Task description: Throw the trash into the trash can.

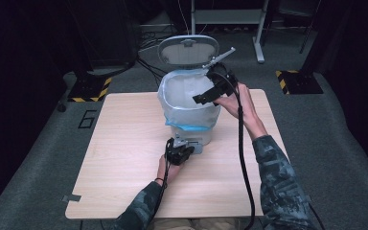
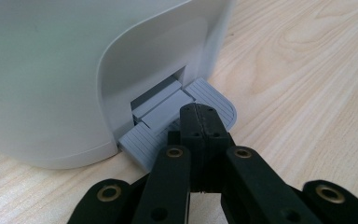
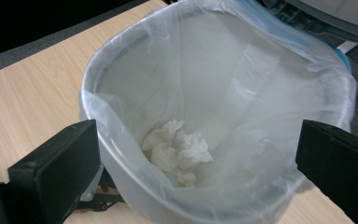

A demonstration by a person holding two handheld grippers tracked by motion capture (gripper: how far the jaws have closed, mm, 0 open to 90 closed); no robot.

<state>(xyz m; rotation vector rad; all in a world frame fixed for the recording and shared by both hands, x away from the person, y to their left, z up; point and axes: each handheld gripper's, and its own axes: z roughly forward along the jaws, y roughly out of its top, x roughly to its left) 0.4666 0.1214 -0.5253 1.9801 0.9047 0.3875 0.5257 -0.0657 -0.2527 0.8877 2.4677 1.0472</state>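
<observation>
A small grey pedal bin [image 1: 189, 110] stands at the back middle of the wooden table [image 1: 124, 143], its lid [image 1: 188, 49] raised. A clear liner [image 3: 242, 70] lines it, and crumpled white tissue [image 3: 177, 149] lies at the bottom. My left gripper [image 1: 178, 152] is shut, its tips pressing down on the ribbed grey pedal [image 2: 209, 98] at the bin's foot. My right gripper [image 1: 208, 93] hangs open over the bin's mouth with nothing between its jaws.
A black cable [image 1: 242, 143] trails from the right gripper along the forearm. Beyond the table stand a metal frame leg [image 1: 258, 43] and yellow-black striped floor markers [image 1: 287, 79]. Bare table surface lies left of the bin.
</observation>
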